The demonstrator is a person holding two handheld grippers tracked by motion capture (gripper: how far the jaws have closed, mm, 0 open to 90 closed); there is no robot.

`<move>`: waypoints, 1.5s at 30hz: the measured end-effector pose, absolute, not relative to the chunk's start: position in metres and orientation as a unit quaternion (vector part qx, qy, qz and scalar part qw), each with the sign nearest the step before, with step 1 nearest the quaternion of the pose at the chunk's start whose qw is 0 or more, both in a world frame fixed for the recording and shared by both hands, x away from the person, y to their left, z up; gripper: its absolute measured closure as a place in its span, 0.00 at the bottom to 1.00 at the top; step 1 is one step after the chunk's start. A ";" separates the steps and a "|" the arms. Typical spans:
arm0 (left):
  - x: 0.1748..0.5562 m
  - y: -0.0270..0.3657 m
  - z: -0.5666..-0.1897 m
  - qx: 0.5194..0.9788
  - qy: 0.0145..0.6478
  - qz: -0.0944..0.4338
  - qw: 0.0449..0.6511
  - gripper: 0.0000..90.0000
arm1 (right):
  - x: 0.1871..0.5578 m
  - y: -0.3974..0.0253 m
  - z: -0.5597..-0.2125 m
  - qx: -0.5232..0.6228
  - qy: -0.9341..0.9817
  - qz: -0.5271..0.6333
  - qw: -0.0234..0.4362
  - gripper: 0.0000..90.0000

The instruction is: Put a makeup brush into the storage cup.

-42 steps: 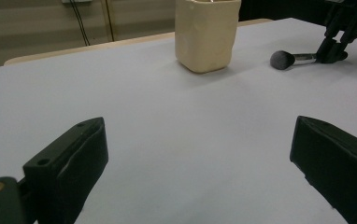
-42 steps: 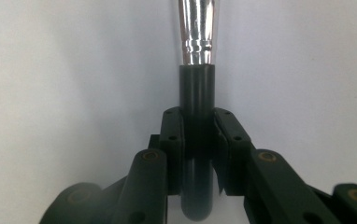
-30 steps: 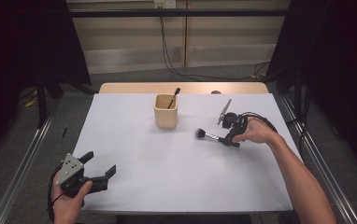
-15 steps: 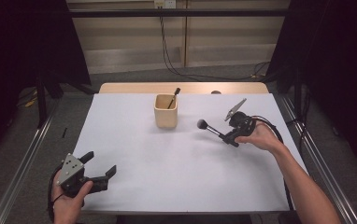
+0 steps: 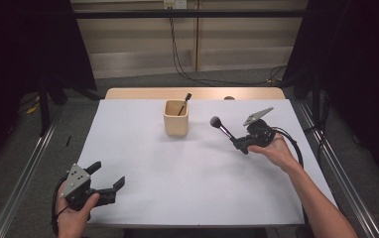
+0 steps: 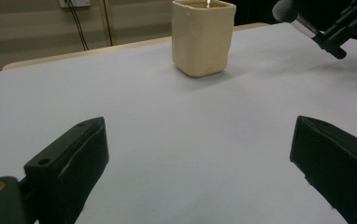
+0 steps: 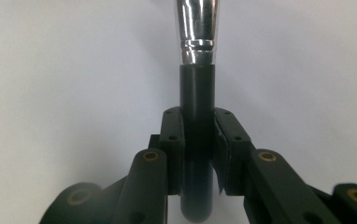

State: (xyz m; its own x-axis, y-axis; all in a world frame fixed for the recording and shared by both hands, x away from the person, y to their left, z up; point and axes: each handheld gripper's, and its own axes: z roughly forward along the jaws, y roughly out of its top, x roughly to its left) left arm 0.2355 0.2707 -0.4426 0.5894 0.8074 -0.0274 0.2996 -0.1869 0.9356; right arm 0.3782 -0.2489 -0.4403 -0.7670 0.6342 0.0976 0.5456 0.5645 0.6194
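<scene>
A: Lower left of the high view, what's there?

B: Left gripper (image 5: 109, 184), held in a hand at the table (image 5: 143, 198) edge, jaws spread wide w/ nothing between. In the left gripper view they stand far apart at the bottom corners, each cut off by the frame.

A: Center?

B: Beige cup (image 5: 176, 117), upper middle of the high view, standing upright. A dark utensil (image 5: 183, 103) leans out of it; lower part is hidden inside the cup, so can't tell what it is. In the left gripper view the cup (image 6: 203, 36) sits top center, rim cropped.

A: Right side?

B: Right gripper (image 5: 239, 144), center right, clamped on a makeup brush (image 5: 222, 128), lifted off the table. Long axis runs diagonal: bristle head toward upper left, near the cup but apart from it; handle end toward lower right, into the jaws.

A: Right gripper view?

B: Brush (image 7: 196, 93) runs straight up frame center, black handle pinched between both jaws, chrome ferrule above. Bristle head is cut off at the top edge. Handle tip is blurred at the bottom.
</scene>
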 end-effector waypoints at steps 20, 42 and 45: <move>0.236 0.272 -0.442 0.729 0.380 0.251 0.512 0.05 | 0.366 -0.264 -0.449 0.372 0.813 0.432 0.122 0.84; 0.233 0.264 -0.440 0.720 0.371 0.253 0.529 0.04 | 0.336 -0.256 -0.437 0.344 0.772 0.515 0.142 0.84; 0.233 0.261 -0.440 0.717 0.373 0.249 0.534 0.04 | 0.334 -0.253 -0.437 0.341 0.773 0.517 0.138 0.84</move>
State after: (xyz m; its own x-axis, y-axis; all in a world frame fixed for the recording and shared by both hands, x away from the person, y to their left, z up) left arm 0.2330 0.2614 -0.4397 0.5977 0.8007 -0.0403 0.2680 -0.1522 0.9513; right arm 0.3341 -0.2535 -0.4370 -0.7294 0.6697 0.1399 0.3855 0.2334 0.8927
